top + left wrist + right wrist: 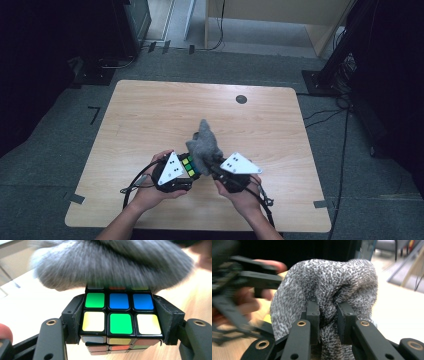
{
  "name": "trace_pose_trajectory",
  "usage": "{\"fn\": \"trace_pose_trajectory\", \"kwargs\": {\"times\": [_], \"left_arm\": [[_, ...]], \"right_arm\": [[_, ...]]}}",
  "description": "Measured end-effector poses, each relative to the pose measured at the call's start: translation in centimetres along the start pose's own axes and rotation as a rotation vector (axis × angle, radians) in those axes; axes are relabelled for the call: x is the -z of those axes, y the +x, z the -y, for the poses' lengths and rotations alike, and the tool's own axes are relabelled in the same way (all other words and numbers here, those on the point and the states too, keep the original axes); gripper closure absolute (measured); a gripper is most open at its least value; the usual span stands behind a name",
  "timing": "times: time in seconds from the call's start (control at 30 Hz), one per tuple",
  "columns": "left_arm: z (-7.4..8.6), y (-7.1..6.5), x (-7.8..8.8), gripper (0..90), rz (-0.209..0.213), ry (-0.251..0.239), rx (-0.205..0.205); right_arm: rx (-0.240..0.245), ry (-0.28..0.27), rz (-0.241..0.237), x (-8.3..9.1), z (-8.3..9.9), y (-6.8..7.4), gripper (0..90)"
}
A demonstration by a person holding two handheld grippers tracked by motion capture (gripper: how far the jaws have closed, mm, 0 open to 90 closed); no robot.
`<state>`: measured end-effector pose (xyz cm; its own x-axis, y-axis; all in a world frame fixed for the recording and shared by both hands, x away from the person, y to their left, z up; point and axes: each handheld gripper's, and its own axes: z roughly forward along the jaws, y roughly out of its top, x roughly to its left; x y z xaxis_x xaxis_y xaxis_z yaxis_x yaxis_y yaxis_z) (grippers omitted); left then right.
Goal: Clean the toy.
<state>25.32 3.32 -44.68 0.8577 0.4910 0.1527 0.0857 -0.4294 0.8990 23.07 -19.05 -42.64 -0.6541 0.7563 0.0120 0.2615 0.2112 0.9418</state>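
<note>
Left tool (120, 322) clamps the puzzle cube (119, 315) by two opposite sides, jaws partway closed on it, held just above the near-centre of the worktop (150, 115). Right tool (328, 315) is pinched narrow on a fold of grey cloth (329, 285), which lies over the cube's far face. Judged step: wiping the cube. Next move likely calls for dragging the cloth across while the left tool holds steady. Left gripper view gives sticker colours; the high view gives both hands (150, 192) and the bare worktop beyond.
</note>
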Motion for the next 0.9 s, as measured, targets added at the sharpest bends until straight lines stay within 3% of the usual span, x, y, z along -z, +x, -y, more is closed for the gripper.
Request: {"fn": "trace_pose_trajectory", "kwargs": {"times": [0.07, 0.17, 0.23, 0.37, 0.47, 0.57, 0.63, 0.73, 0.83, 0.9], "left_arm": [[-0.2, 0.3, 0.7, 34.7, 0.034, -0.063, 0.024], [-0.4, 0.6, 1.5, 34.7, 0.05, -0.135, 0.03], [-0.4, 0.8, 1.8, 34.7, 0.062, -0.163, 0.042], [-0.2, 1.0, 1.4, 34.7, 0.088, -0.145, 0.059], [0.1, 0.5, 0.7, 34.7, 0.067, -0.097, 0.026], [0.0, 0.5, 1.1, 34.6, 0.067, -0.118, 0.028], [-0.1, 0.8, 1.5, 34.7, 0.074, -0.149, 0.044], [-0.2, 1.3, 1.9, 34.7, 0.081, -0.185, 0.077], [0.1, 1.3, 1.6, 34.7, 0.078, -0.144, 0.053], [0.2, 0.9, 1.2, 34.7, 0.077, -0.116, 0.031]], "right_arm": [[-0.069, -0.001, -0.02, 0.2, 0.4, -1.5, 75.9], [-0.136, -0.018, -0.105, -0.2, 1.4, -2.3, 76.0], [-0.145, 0.009, -0.096, -0.5, 1.7, -2.5, 75.9], [-0.156, 0.017, -0.09, -0.4, 1.6, -2.7, 75.8], [-0.166, -0.052, -0.138, 0.4, 0.7, -2.3, 75.8], [-0.12, -0.054, -0.122, 0.3, 0.6, -1.8, 75.8], [-0.162, -0.045, -0.131, 0.0, 1.1, -2.2, 75.8], [-0.16, 0.012, -0.101, -0.5, 1.9, -2.7, 75.9], [-0.164, -0.004, -0.102, -0.1, 1.5, -2.6, 75.9], [-0.165, -0.047, -0.136, 0.4, 0.7, -2.1, 75.8]]}}
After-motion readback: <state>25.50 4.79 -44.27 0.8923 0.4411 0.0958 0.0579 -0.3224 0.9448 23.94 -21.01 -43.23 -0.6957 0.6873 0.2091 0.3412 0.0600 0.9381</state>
